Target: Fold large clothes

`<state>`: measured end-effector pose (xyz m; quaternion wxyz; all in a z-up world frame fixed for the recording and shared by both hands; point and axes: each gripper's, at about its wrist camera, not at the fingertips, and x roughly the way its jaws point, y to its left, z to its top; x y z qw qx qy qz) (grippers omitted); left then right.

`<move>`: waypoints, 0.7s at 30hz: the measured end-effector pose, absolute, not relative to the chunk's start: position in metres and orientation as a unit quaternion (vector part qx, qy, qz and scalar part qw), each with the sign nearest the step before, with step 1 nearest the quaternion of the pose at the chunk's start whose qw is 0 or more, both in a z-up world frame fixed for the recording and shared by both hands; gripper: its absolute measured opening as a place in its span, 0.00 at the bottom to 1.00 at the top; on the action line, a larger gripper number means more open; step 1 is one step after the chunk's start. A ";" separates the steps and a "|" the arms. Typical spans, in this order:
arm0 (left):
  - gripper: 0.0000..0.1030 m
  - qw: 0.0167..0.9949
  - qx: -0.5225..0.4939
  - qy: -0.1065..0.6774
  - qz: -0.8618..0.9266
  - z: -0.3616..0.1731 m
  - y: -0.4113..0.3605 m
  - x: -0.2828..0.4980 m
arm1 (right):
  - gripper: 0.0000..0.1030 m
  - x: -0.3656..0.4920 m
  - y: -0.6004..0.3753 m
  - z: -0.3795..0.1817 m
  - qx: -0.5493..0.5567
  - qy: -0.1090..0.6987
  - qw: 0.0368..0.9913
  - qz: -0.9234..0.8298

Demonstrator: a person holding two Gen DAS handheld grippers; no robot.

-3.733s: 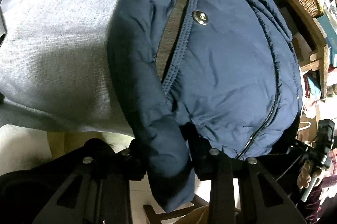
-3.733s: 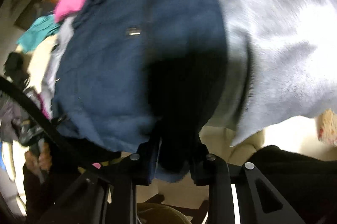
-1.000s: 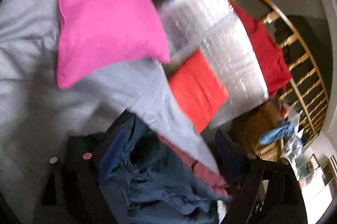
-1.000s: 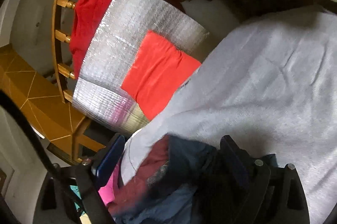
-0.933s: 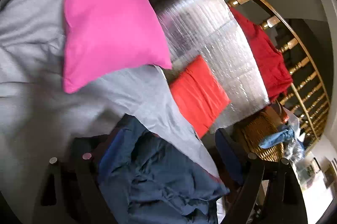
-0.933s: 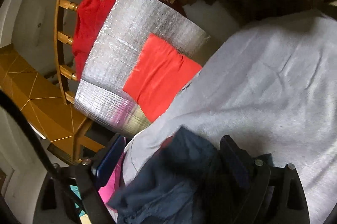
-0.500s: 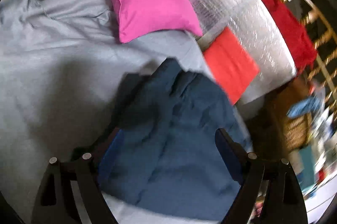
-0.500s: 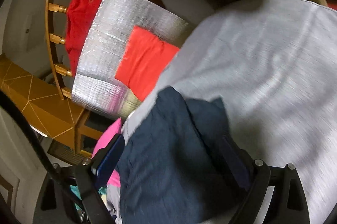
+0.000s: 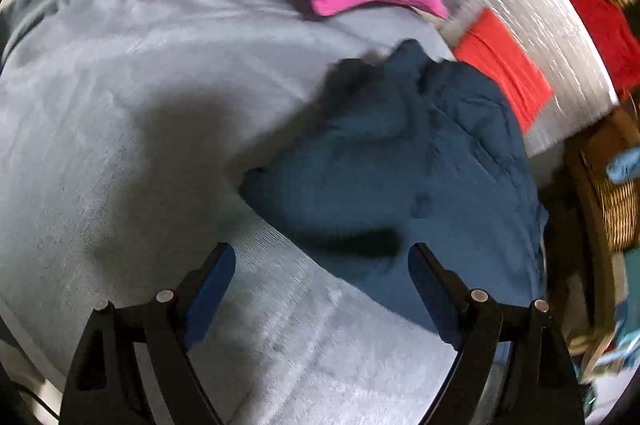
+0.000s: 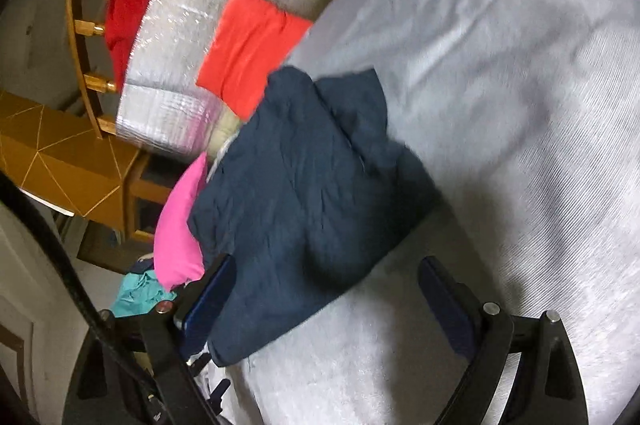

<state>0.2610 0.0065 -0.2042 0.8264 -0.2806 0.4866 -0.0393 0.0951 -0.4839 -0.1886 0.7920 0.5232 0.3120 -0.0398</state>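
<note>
The navy jacket (image 9: 400, 177) lies bunched – folded, it seems – on the grey blanket (image 9: 120, 105); left gripper (image 9: 322, 277) and right gripper (image 10: 326, 301) both spread wide, empty.

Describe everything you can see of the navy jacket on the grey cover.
The navy jacket is a dark blue, soft, crinkled garment, lying as a rough folded bundle on the grey cover. One end reaches towards the orange-red cloth and pink cushion. No jaws grip it; motion blur hides finer details.
</note>
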 end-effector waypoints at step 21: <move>0.90 0.772 -0.426 0.466 -0.069 -0.239 -0.012 0.318 | 0.73 0.185 -0.500 -0.247 0.601 0.273 0.750 -0.046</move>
